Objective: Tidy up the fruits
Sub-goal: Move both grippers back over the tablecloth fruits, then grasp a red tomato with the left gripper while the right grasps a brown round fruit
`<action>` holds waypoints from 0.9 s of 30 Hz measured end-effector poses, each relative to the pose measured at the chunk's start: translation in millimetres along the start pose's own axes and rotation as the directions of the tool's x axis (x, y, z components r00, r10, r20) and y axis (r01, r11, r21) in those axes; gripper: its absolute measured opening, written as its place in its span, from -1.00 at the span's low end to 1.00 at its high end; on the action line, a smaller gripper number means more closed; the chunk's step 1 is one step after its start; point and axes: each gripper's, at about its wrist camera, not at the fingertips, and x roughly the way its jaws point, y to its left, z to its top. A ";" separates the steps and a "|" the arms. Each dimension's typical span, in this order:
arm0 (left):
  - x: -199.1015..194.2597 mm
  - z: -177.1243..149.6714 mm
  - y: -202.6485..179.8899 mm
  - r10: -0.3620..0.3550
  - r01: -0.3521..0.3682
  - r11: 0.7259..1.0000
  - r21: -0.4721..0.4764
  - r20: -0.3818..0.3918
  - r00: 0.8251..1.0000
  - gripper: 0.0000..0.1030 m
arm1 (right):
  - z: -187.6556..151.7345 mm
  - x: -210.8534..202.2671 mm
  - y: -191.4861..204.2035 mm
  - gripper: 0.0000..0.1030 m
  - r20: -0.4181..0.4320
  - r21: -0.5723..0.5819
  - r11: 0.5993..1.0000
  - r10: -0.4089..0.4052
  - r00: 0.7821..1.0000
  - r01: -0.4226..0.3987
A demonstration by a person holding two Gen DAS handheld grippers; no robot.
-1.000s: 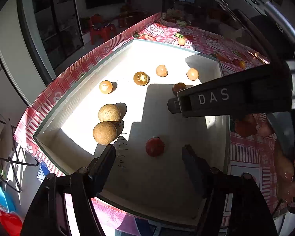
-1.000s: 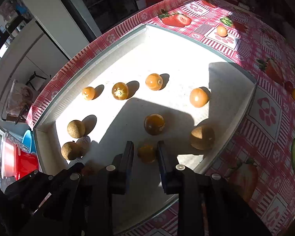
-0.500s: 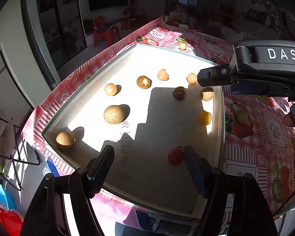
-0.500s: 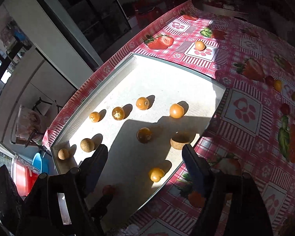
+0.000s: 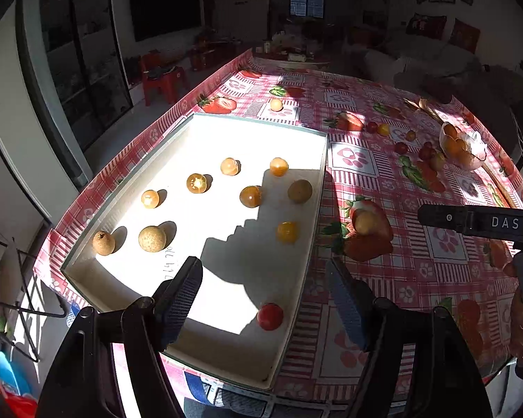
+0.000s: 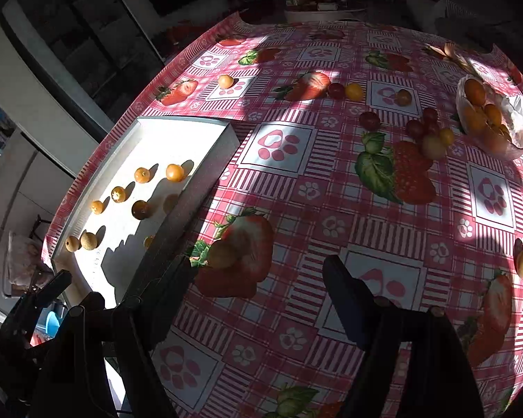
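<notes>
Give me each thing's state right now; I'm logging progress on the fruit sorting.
Left claw: open, empty, over the tray's near end.
Right claw: open, empty, over the tablecloth.
White tray: holds ten fruits, all lying apart.
Red tomato: in the tray, near corner.
Brown fruit: loose on the tablecloth beside the tray.
Bowl: holds orange fruits.

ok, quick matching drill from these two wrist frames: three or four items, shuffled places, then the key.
Items:
1. red cherry tomato
2. two brown longans
3. lone tan fruit
4. white bowl of orange fruit

Places:
A. on the tablecloth, on a printed strawberry
B. near right corner of the tray
C. far right of the table
D. left end of the tray

Pairs: 1-B, 2-D, 3-A, 4-C
</notes>
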 end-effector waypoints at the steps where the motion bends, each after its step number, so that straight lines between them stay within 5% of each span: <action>1: 0.6 2.5 -5.7 -0.012 0.012 1.000 0.008 -0.001 1.000 0.44 | -2.8 -1.5 -10.0 0.57 0.001 0.016 1.000 -0.015 1.000 0.015; 16: 59.1 73.5 -108.1 -0.145 0.152 0.981 0.120 -0.058 0.988 0.44 | 21.0 -10.0 -111.8 0.57 0.079 0.150 0.978 -0.160 0.984 0.147; 27: 143.1 130.1 -162.4 -0.187 0.204 0.965 0.164 -0.115 0.976 0.44 | 52.8 13.6 -131.8 0.28 0.093 0.133 0.975 -0.189 0.978 0.176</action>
